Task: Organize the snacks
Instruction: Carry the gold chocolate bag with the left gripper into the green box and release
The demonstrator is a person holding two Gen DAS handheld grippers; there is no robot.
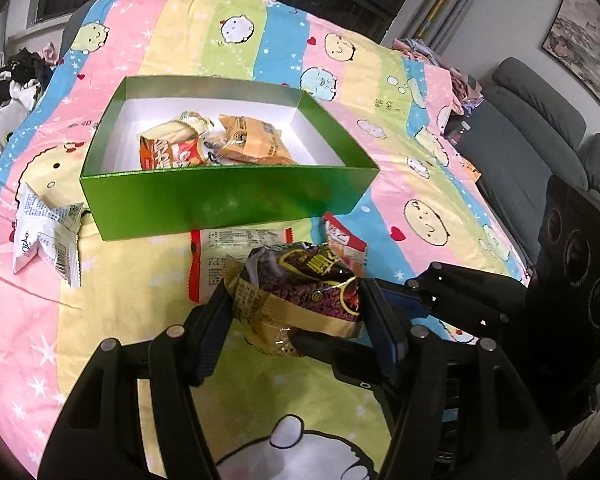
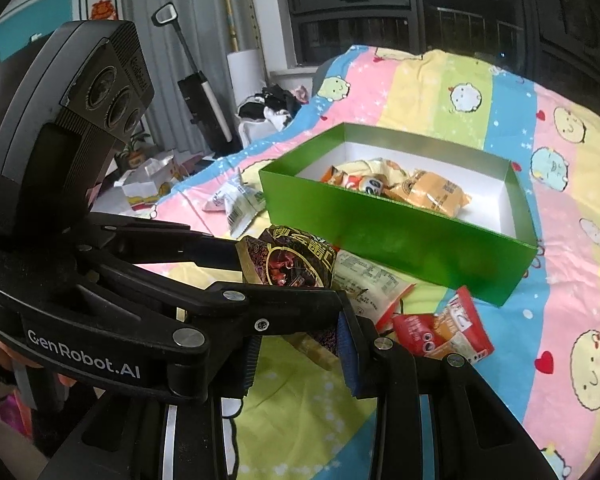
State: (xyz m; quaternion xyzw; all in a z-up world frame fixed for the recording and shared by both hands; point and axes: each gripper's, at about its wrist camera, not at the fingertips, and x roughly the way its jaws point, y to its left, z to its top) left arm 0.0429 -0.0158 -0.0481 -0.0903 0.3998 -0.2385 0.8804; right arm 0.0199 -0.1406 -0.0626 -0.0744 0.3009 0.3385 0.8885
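Left gripper (image 1: 296,312) clamping a dark brown-and-gold snack packet (image 1: 304,280), both fingers pressing its crumpled sides, packet hanging just short of the near wall of the green box (image 1: 228,204); same packet (image 2: 288,264) showing in the right wrist view between the left gripper's fingers.

Right gripper (image 2: 300,356) sitting with jaws parted, its blue pads either side of a fold of wrapper; grip on that wrapper impossible to confirm.

Green box lying open on the striped cartoon bedsheet (image 1: 412,184), white interior holding several orange and yellow packets (image 1: 220,142) bunched towards the box's middle, bare floor showing at both ends of the box.

Lying just before the box's near wall: a white packet with red ends (image 1: 220,256), partly hiding under the held packet; a red-and-white packet (image 1: 346,242) towards the box's near right corner, seen in full as a red packet with cartoon eyes (image 2: 444,328).

Lying off the box's left end: a white printed packet (image 1: 48,236), apart from the wall.

Beyond the box's far wall: open sheet running to the bed's edge; clothes (image 1: 20,76) heaping past the box's left end; a grey sofa (image 1: 540,120) standing past its right end.
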